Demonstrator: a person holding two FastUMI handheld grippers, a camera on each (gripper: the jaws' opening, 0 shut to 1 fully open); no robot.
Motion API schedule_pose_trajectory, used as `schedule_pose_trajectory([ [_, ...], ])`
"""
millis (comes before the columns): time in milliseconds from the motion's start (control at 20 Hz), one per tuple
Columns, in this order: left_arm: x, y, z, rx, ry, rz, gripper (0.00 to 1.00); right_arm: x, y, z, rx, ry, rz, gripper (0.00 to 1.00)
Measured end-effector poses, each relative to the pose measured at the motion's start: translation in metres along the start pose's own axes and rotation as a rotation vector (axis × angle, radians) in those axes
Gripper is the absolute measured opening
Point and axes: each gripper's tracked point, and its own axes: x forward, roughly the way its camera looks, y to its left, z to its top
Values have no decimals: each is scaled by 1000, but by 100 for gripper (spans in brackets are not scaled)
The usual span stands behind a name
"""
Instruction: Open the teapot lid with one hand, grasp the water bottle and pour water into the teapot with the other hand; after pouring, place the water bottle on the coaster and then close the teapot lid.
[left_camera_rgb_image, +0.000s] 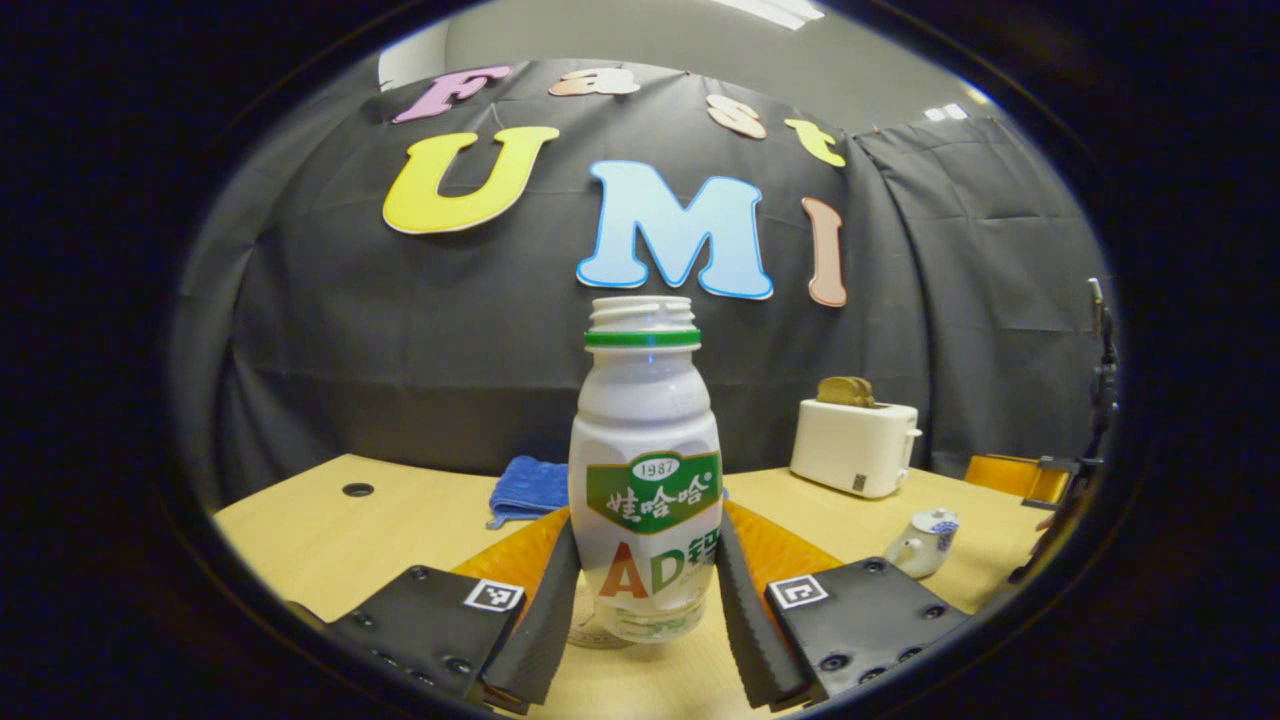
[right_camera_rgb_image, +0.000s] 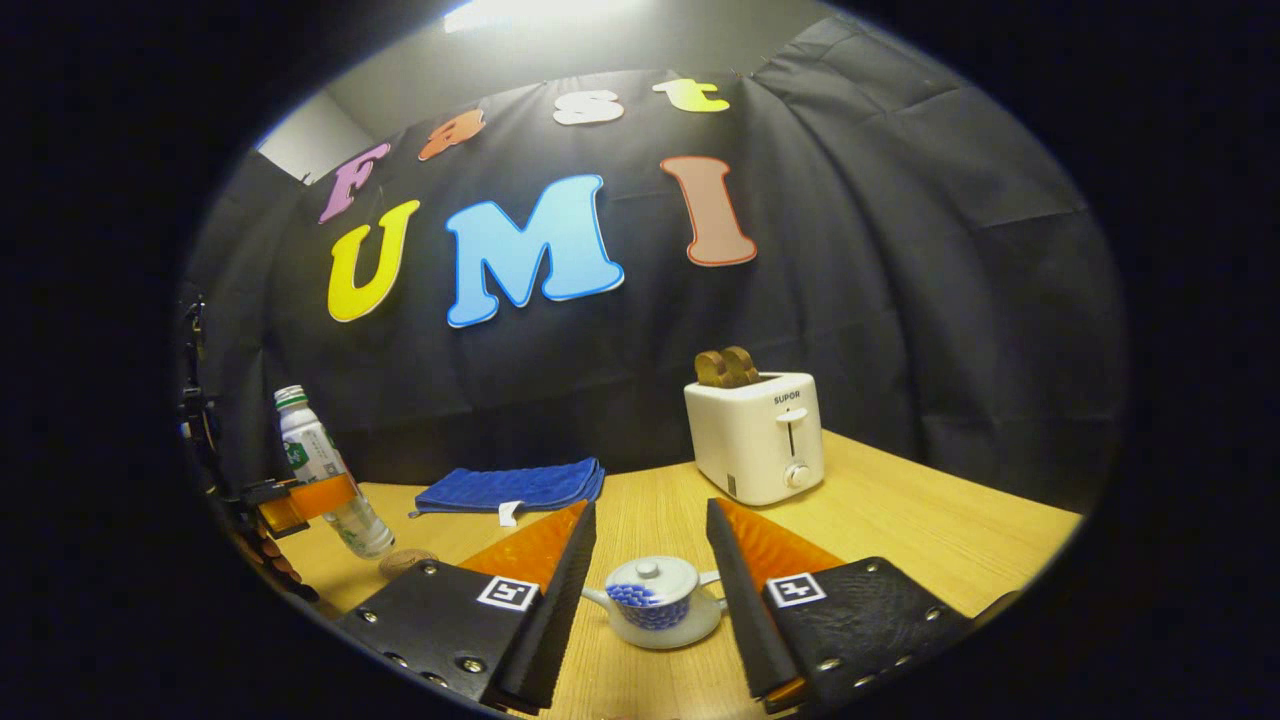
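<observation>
A white water bottle (left_camera_rgb_image: 645, 470) with a green label and no cap stands upright between the fingers of my left gripper (left_camera_rgb_image: 647, 530), which is shut on its lower sides. The edge of a round coaster (left_camera_rgb_image: 590, 632) peeks out by the bottle's base. In the right gripper view the bottle (right_camera_rgb_image: 318, 462) sits at the far left, held by my left gripper (right_camera_rgb_image: 300, 498), with the coaster (right_camera_rgb_image: 405, 562) just right of its base. My right gripper (right_camera_rgb_image: 650, 510) is open, its fingers standing either side of the small white-and-blue teapot (right_camera_rgb_image: 655, 600). The lid (right_camera_rgb_image: 650, 575) rests on the pot.
A white toaster (right_camera_rgb_image: 760, 435) with toast in it stands at the back of the wooden table (right_camera_rgb_image: 900, 530). A folded blue cloth (right_camera_rgb_image: 510, 487) lies behind the coaster. In the left gripper view the teapot (left_camera_rgb_image: 925, 540) is at the right, near my right gripper (left_camera_rgb_image: 1010, 478).
</observation>
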Motion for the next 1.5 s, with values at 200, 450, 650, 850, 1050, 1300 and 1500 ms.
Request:
schedule_pose_trajectory([
  [200,26,13,-15,59,54,16,79,1,1,-6,-1,6,12,74],
  [450,41,12,-42,108,110,9,79,-1,-3,0,22,-5,3,74],
  [650,43,17,-56,113,142,21,79,-4,-3,6,60,-31,10,74],
  [850,42,22,-61,94,152,24,74,-4,-3,7,57,-37,12,74],
  [1050,42,18,-62,84,156,4,82,-4,2,3,37,-24,24,74],
  [1300,33,22,-49,6,113,13,100,-4,10,-1,16,-18,45,74],
  [1500,19,16,-41,-14,102,0,100,-6,15,1,7,-25,57,74],
])
